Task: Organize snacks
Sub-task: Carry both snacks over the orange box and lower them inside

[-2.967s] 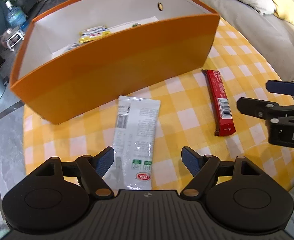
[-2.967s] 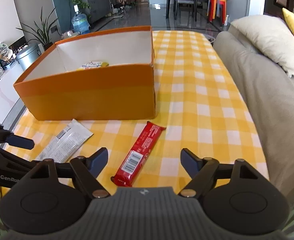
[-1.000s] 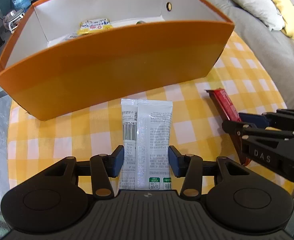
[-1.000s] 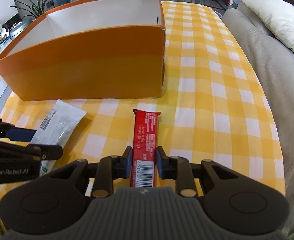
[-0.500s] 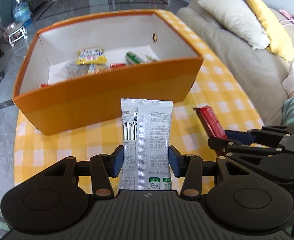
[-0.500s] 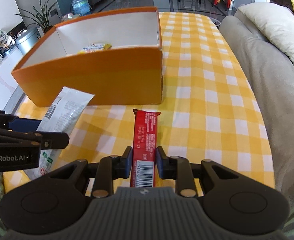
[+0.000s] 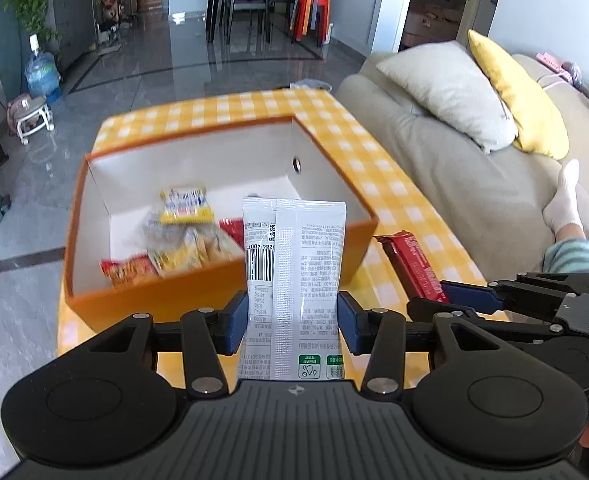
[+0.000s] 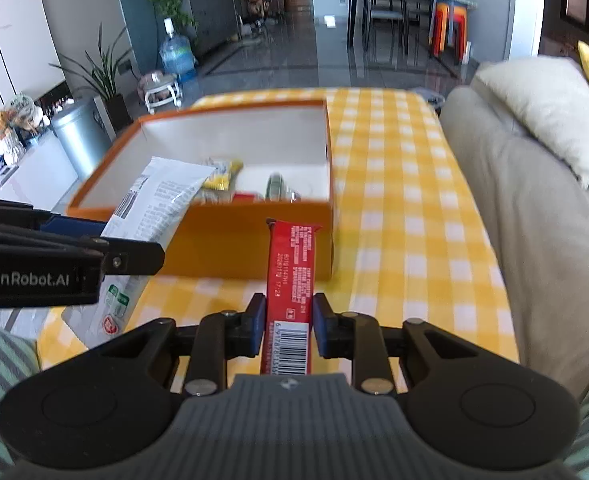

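My left gripper (image 7: 292,322) is shut on a white snack packet (image 7: 294,264), held up in the air in front of the orange box (image 7: 214,292). My right gripper (image 8: 288,326) is shut on a red snack bar (image 8: 290,272), also lifted above the table. In the left wrist view the red bar (image 7: 408,266) sticks out of the right gripper's fingers (image 7: 466,294) at the right. The right wrist view has the white packet (image 8: 154,204) in the left gripper at its left edge. Several snacks (image 7: 182,240) lie inside the box.
The box stands on a table with a yellow checked cloth (image 8: 406,208). A grey sofa (image 7: 474,176) with white and yellow cushions runs along the right. A person's socked foot (image 7: 564,204) and striped trouser leg rest there. Grey floor lies beyond the table.
Both grippers have risen with their snacks, lifting them off the cloth. The views now look down into the box, and its contents show.
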`<state>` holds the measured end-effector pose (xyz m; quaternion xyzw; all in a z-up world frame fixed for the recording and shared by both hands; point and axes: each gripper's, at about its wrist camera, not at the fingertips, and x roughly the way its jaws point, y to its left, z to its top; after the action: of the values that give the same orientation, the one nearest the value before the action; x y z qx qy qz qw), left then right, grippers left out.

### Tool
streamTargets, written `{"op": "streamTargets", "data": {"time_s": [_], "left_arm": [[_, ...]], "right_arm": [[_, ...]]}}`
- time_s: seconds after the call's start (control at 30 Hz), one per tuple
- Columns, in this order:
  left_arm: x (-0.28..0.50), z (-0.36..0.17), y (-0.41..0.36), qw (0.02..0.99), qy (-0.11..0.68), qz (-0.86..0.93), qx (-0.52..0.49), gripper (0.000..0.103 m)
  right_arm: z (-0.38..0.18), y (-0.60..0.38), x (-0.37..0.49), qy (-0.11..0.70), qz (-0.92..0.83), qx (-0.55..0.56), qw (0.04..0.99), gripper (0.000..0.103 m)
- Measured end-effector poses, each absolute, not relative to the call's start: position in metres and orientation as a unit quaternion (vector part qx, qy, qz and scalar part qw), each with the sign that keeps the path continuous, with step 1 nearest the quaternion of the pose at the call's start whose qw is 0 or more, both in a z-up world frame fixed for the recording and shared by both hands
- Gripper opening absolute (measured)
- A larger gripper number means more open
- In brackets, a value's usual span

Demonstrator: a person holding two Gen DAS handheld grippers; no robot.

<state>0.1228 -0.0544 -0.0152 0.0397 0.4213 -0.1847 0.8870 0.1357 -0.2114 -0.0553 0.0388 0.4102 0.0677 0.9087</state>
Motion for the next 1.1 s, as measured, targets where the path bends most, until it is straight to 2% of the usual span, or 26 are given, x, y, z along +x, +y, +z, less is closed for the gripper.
{"op": "streamTargets", "data": {"time_s": [0.57, 0.83, 1.1], "left_arm": [[0.186, 0.018, -0.044, 0.901, 0.389, -0.176, 0.073, 0.053], [0.223, 0.0, -0.032, 0.892, 0.413, -0.154, 0.103, 0.053], [0.258, -0.035, -0.024, 0.869, 0.457, -0.138, 0.131, 0.053]], "right_arm": [[-0.001, -0.201, 0.198, 0.347, 0.095, -0.005, 0.933, 0.022], [-0.005, -0.182, 0.243, 0.353, 0.111, -0.034, 0.928, 0.022], [-0.03, -0.159, 0.283, 0.373, 0.123, -0.088, 0.916, 0.022]]}}
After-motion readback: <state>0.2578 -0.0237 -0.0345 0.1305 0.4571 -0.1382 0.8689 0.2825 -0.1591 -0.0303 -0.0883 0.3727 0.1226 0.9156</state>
